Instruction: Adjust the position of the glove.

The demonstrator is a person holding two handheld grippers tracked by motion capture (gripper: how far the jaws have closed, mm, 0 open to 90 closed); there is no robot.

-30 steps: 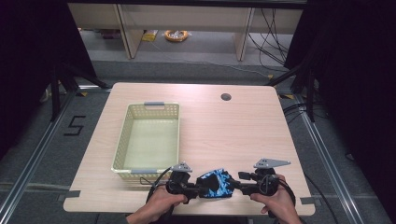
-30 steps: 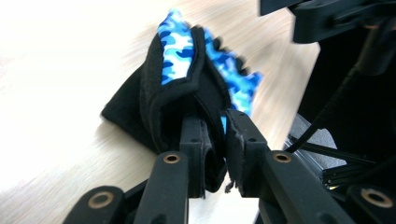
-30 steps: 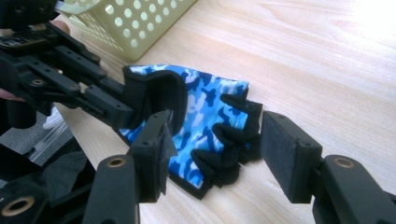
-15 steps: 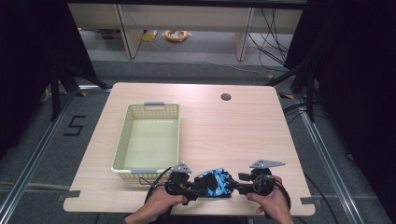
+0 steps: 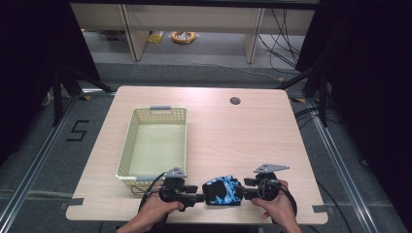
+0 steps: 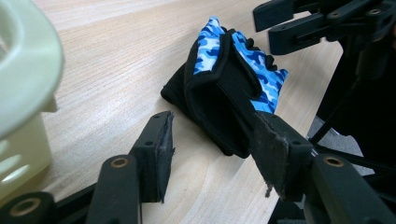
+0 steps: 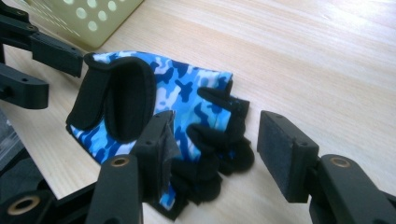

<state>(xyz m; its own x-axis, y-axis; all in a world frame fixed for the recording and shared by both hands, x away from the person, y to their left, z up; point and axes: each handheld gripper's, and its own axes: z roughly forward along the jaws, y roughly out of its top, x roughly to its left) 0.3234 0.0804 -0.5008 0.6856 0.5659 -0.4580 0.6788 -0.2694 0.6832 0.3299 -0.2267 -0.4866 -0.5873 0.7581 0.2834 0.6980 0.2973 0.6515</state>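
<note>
Both grippers sat at the near table edge with the blue camouflage glove (image 5: 222,191) lying flat between them. On my left gripper (image 6: 212,151) the jaws had just been opening, off the cuff; my right gripper (image 7: 215,147) straddled the fingers unclenched, likely to regrip. No writing was readable. The basket (image 5: 145,115) stood just beside.

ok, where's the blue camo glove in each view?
High view: blue camo glove at the table's near edge, between the two hand-held grippers.
Left gripper view: upper centre, cuff opening toward the camera.
Right gripper view: centre-left, black fingers between the jaws.
Shared landmark: pale yellow basket, corner at left, top left.
</note>
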